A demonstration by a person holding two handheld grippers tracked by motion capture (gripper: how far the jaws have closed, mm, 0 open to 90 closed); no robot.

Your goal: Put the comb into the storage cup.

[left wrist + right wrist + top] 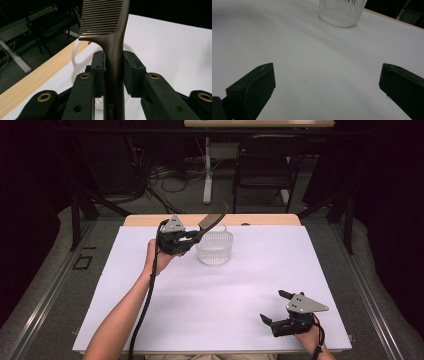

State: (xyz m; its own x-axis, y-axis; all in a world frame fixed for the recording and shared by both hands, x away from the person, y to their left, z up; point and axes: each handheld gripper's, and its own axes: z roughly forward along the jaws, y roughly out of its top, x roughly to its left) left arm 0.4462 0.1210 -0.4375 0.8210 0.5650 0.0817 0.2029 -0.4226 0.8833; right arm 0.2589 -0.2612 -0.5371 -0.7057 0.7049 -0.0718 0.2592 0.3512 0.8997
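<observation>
A dark brown comb (212, 218) is held up over the far part of the white table, slanting up to the right above a white slotted basket (214, 248). My left gripper (192, 236) is shut on the comb's handle (114, 75), which runs between both pads, with the teeth beyond them. The basket (77, 56) shows behind the jaws. My right gripper (273, 306) rests near the front right of the table, jaws wide open with nothing between them. In the right gripper view its gripper (327, 82) faces bare white table, with the basket (342, 11) farther off.
The white sheet (250, 285) covers the table, with a wooden strip (150, 220) along the far edge. Behind the table stand a black chair (267, 165) and a white desk leg (207, 170) among floor cables. A cable trails from the left gripper along the forearm.
</observation>
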